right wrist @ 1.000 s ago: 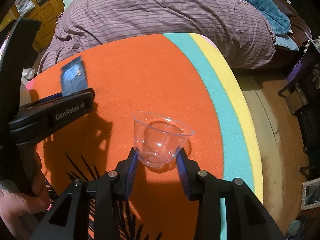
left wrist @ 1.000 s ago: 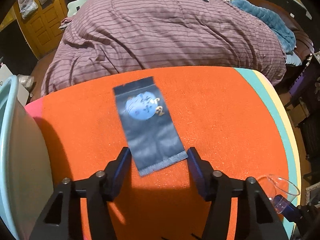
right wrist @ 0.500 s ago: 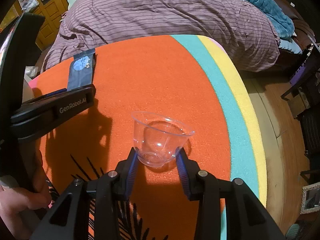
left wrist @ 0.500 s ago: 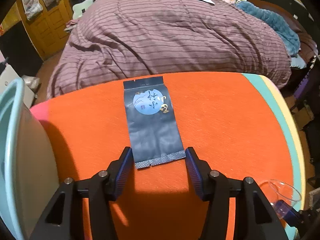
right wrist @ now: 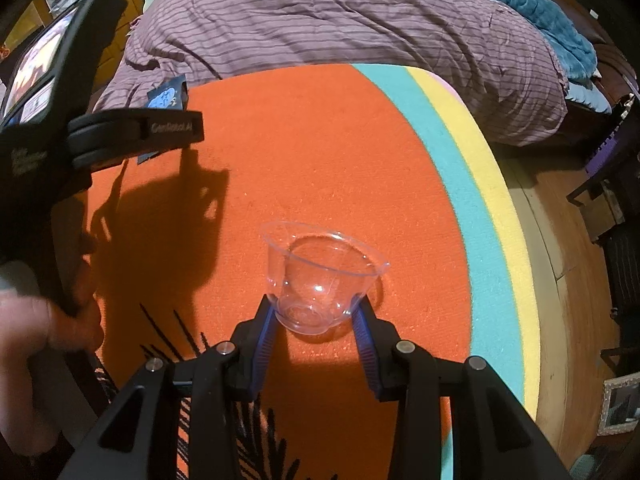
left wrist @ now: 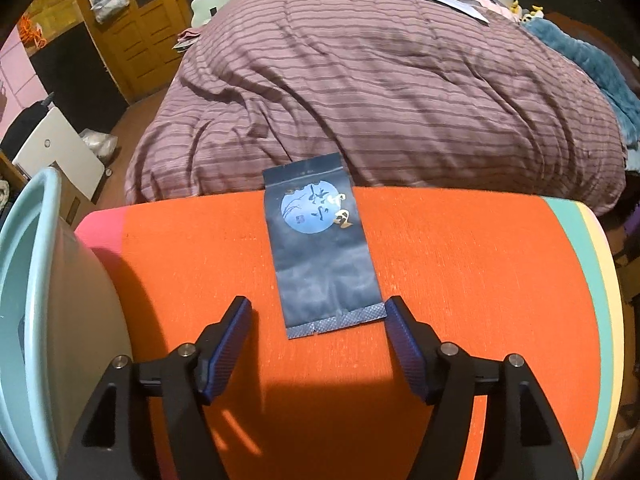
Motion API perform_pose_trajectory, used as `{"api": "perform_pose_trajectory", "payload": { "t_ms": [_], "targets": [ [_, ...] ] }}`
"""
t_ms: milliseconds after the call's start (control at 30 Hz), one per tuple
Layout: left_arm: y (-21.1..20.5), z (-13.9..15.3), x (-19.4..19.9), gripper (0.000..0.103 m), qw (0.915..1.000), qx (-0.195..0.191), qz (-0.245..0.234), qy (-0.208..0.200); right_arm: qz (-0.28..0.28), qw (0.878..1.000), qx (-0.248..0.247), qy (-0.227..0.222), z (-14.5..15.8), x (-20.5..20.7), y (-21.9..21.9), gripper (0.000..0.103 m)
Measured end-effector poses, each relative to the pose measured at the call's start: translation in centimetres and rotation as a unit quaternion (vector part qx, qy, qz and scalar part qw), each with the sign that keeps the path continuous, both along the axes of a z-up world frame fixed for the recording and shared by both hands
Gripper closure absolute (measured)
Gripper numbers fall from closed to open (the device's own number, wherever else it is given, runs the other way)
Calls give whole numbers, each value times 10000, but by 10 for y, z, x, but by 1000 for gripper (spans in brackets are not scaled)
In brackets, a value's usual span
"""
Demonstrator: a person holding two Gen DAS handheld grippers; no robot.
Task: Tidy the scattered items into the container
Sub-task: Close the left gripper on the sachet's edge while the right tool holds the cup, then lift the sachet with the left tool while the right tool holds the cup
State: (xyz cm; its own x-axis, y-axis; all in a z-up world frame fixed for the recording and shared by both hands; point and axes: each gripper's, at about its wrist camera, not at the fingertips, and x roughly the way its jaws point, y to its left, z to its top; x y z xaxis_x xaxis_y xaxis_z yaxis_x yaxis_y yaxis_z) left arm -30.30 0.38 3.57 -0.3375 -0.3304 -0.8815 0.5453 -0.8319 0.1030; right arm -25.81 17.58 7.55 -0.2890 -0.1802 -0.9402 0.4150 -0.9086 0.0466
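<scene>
**Me:** While my left hand-held gripper (left wrist: 318, 316) sits spread wide around the near sealed edge of the flat dark-blue foil sachet with the pale-blue disc (left wrist: 322, 248), nothing is gripped yet. Its right pad is just beside the sachet's corner; the left pad stands clear of it.

**Partner:** So what worries you?

**Me:** That sachet lies flat on the orange woven cover of the tabletop (left wrist: 460, 264), and its far end juts past the edge toward the bed with the striped purple quilt (left wrist: 380, 80). If I close from the sides, I think the pads could crumple it or nudge it forward and off.

**Partner:** And the other side?

**Me:** My right hand-held gripper (right wrist: 316, 312) pinches the small clear plastic cup (right wrist: 322, 272) low on its base, upright, touching the cover or barely off it; I cannot tell which. The walls look thin and slippery, so too hard a squeeze may pop it out; too light, and it tips on the way over.

**Partner:** Over to where?

**Me:** The light-blue plastic tub (left wrist: 28, 300) at my far left. The right side has to cross the left to reach it, so a collision is possible.
</scene>
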Motion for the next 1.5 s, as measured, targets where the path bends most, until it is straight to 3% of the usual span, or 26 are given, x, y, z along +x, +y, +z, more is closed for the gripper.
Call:
{"api": "perform_pose_trajectory", "payload": {
  "t_ms": [100, 200, 367, 433, 500, 900, 1233, 1500],
  "targets": [
    [-5, -2, -2, 23, 10000, -7, 55, 48, 13, 10000, -14, -2, -1, -2, 0, 62],
    [-8, -4, -1, 23, 9997, 85, 0, 217, 29, 10000, -28, 7, -1, -2, 0, 62],
    [-8, -4, 2, 31, 9985, 228, -139, 486, 31, 10000, -39, 31, -1, -2, 0, 62],
    [-3, -3, 3, 43, 9979, 199, -224, 568, 27, 10000, -35, 43, -1, -1, 0, 62],
    [2, -3, 4, 44, 9976, 159, -264, 616, 28, 10000, -35, 47, -1, 1, 1, 62],
    [7, 0, 21, 45, 9958, -21, -402, 828, 8, 10000, -48, 37, 0, 2, 1, 62],
    [15, 18, 43, 45, 9924, -53, -680, 1023, -48, 10000, -20, -12, 1, 1, 4, 63],
    [21, 43, 65, 45, 9879, -136, -876, 1276, -58, 9999, -48, 132, 20, 10, 2, 63]
  ]
}}
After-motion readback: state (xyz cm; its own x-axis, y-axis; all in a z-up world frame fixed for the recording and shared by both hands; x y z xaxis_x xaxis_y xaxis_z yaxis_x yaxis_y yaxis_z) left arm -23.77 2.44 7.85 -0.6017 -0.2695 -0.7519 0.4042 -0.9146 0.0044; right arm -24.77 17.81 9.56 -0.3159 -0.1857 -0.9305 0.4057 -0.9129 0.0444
